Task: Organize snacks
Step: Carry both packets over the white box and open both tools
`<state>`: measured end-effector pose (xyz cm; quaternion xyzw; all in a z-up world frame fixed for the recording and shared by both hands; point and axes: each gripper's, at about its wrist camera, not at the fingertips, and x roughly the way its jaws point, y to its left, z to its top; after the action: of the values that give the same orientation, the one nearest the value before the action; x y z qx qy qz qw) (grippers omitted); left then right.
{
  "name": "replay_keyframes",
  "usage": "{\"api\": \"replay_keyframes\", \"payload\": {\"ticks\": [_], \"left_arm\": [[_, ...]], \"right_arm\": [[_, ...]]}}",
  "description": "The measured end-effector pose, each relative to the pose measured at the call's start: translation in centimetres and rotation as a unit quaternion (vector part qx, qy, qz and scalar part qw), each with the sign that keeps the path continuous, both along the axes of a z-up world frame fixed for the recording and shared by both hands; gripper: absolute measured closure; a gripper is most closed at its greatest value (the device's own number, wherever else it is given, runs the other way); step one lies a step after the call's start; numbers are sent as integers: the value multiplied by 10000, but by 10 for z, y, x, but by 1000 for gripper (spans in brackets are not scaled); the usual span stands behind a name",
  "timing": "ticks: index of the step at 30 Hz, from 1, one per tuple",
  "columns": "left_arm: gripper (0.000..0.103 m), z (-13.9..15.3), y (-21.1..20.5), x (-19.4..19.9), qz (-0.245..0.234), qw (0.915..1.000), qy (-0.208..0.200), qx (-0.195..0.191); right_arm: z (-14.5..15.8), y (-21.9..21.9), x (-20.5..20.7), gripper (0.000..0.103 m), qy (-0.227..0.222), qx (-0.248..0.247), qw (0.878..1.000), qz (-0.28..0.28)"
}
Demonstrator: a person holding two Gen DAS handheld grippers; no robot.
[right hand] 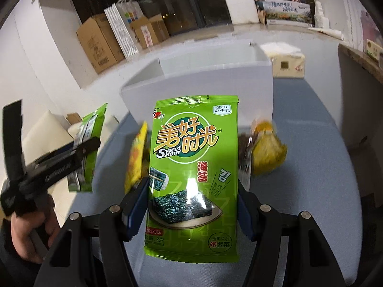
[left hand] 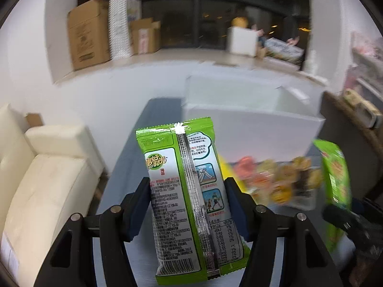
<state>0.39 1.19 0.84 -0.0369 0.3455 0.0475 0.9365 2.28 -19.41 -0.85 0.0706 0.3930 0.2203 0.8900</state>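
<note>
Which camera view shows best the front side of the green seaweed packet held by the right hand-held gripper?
The right wrist view: the green foil seaweed snack packet faces the camera with its printed front sharp, gripped by the right hand-held gripper. The left wrist view shows this packet only edge-on and blurred at the right.

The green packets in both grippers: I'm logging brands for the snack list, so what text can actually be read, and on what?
"Sweet Hour", "美好时光", "海苔", "김", "添加益生元": front of the seaweed packet in the right gripper.
Back of the other green packet in the left gripper: fine print, table and barcode too small to read.
Cardboard boxes and calendar behind: blurred.
</note>
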Motion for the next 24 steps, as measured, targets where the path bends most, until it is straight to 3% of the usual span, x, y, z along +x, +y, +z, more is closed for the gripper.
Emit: {"api": "replay_keyframes", "payload": {"ticks": [7,11,15,18,20,23,24], "left_arm": [[36,65,-19,14,-583,9974,-410,58],[36,90,-19,57,-699,9967,-419,26],[36,95,-21,121,-792,9964,-301,47],[36,87,-26,163,-808,9963,-157,245],[36,78,-26,185,-845,9963,-57,169],[27,67,-25,211,-863,9961,46,198],[18,63,-25,219,-837,9960,105,302]], "right_arm": [[58,-14,29,34,-558,-153,9981,-214],[82,-9,62,34,-711,-347,9965,-253],[93,4,108,34,-780,-693,9939,-362],[95,10,145,34,-707,-664,9946,-377],[95,11,162,33,-665,-610,9952,-391],[88,10,192,28,-472,-557,9960,-513],[85,10,204,23,-369,-491,9967,-533]]}}
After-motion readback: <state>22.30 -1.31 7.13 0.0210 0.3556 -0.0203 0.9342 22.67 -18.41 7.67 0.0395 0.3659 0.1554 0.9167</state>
